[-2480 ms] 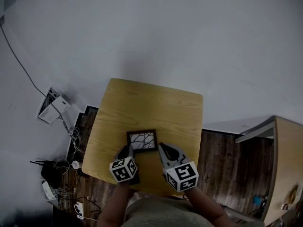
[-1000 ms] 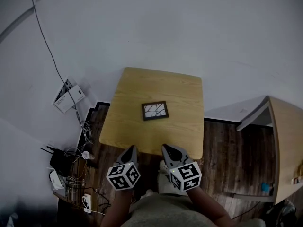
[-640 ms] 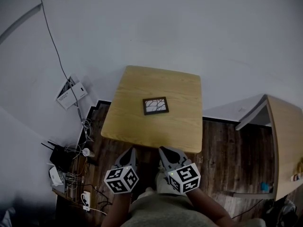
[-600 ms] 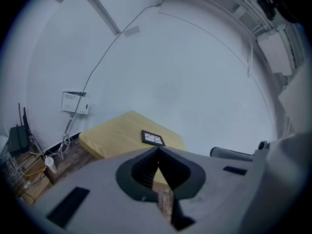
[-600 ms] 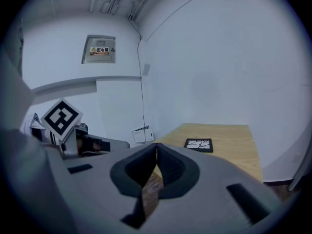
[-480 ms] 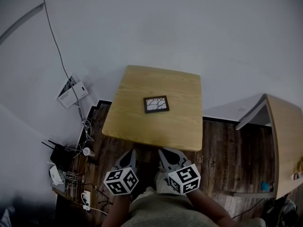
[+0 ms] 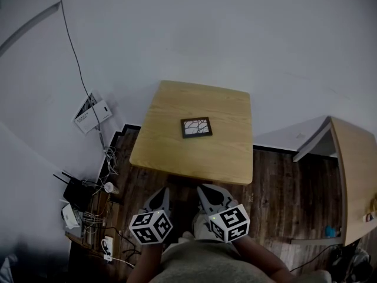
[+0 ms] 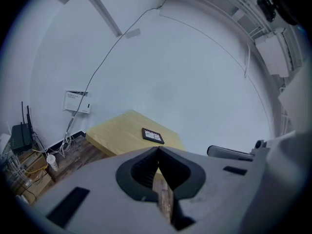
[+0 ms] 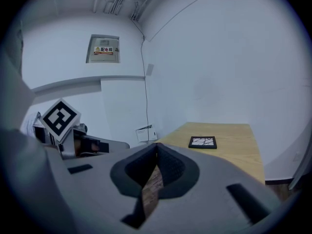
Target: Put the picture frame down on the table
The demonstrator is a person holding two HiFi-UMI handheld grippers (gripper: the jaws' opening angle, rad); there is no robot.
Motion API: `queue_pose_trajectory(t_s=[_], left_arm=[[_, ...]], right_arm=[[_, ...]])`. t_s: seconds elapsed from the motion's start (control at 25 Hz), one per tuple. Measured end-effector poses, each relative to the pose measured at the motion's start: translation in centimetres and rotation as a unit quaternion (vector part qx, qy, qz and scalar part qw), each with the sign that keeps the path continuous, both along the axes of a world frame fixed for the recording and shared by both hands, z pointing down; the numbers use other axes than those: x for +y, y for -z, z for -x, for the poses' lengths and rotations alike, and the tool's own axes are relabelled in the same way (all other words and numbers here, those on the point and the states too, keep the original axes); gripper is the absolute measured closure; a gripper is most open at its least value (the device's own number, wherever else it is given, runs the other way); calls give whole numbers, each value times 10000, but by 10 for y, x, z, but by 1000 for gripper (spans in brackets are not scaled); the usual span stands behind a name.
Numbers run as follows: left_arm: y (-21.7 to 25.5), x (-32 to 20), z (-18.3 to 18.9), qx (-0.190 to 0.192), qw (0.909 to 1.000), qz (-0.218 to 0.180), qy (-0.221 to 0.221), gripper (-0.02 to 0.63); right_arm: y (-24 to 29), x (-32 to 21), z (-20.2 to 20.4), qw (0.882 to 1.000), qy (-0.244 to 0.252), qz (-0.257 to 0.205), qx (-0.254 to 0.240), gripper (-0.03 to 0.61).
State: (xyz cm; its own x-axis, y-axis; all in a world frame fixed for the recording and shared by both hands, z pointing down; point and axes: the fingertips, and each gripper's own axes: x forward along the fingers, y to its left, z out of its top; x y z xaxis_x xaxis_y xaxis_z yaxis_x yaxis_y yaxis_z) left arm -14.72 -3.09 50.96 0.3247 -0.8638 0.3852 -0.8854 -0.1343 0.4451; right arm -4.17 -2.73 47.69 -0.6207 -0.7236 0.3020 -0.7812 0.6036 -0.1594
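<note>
We judge the task complete. The picture frame (image 7: 196, 127) lies flat, face up, near the middle of the surface (image 7: 194, 158), well inside every edge, and nothing touches it. The left gripper (image 7: 158, 198) and the right gripper (image 7: 209, 193) hang side by side over the wooden floor (image 7: 277, 187), near the person's body and well apart from the frame. In the left gripper view, the jaws of the left gripper (image 8: 158, 148) meet at their tips with nothing between them; only floor shows through the opening behind the tips. The right gripper view shows the same for the right gripper (image 9: 156, 144): tips together, nothing held. Both gripper views show the frame (image 8: 152, 135) (image 9: 203, 142) resting alone on the bare wood. No step appears to be left, as far as we can judge. No container stands on the surface. A white cup (image 7: 106, 244) stands on the floor among the cables (image 7: 94, 217) to the left; it is too small to tell whether it holds anything.
</note>
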Motion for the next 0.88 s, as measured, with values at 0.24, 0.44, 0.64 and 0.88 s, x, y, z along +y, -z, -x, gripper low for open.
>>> queue_pose_trajectory(t_s=[0.24,0.44,0.64,0.88], left_arm=[[5,-1,1,25,10000,-36,0,611],[5,0,2,39,10000,-56,-37,611],[5,-4,1,63,10000,-38,-43,611],[5,-5,0,84,9999,-38,-55,611]], right_arm=[[6,-1,2,10000,20,-72,24,578],[8,1,6,9999,42,-116,35,578],[10,-1,8,9999,58,-131,26,578],[9,-1,8,9999,39,-143,26,578]])
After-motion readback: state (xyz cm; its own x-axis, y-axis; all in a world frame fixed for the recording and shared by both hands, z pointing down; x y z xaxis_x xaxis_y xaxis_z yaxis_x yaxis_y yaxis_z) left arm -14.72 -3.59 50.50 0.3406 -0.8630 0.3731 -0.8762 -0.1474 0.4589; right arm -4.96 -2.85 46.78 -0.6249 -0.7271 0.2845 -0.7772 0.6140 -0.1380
